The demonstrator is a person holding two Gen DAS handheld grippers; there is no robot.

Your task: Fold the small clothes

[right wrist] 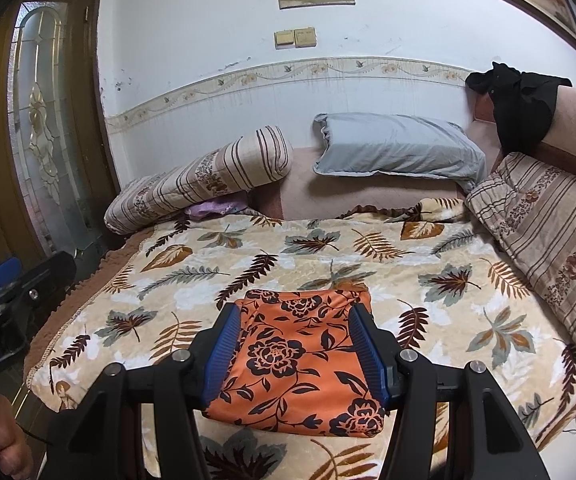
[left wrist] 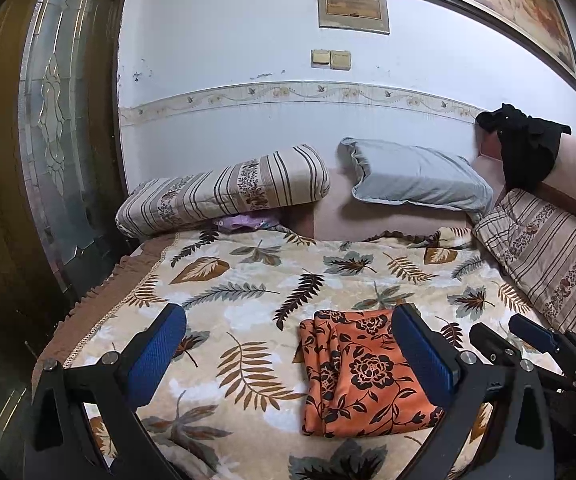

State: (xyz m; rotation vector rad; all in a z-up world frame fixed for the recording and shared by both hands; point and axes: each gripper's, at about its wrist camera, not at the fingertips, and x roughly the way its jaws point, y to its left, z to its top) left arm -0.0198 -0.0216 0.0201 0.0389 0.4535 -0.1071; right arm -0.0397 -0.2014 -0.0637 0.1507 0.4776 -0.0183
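Orange cloth (right wrist: 295, 364) lies folded into a compact rectangle on the leaf blanket (right wrist: 427, 280), near the front edge, layered edges showing on its left side in the left view. My right gripper (right wrist: 293, 354) hangs over it, pads spread w/ the cloth seen between them, not pinching anything. My left gripper (left wrist: 288, 356) is spread wide too, off to the cloth's left, holding nothing; its right pad sits in front of the cloth's right part.

Looks to me like the fold is about done, so the step now is a tidy-up or one last fold. To do it well: come down w/ the right pads on the near edge, catch all layers at once, not just the top one, else the stack will skew. Thin slippery-looking fabric, so go slow & keep it low to the blanket. Left should pin the stacked edge so it doesn't fan out. Blanket is plush, may drag the bottom layer. Pillows (right wrist: 399, 148) and black garment (right wrist: 523, 108) are well apart, no obstacle.
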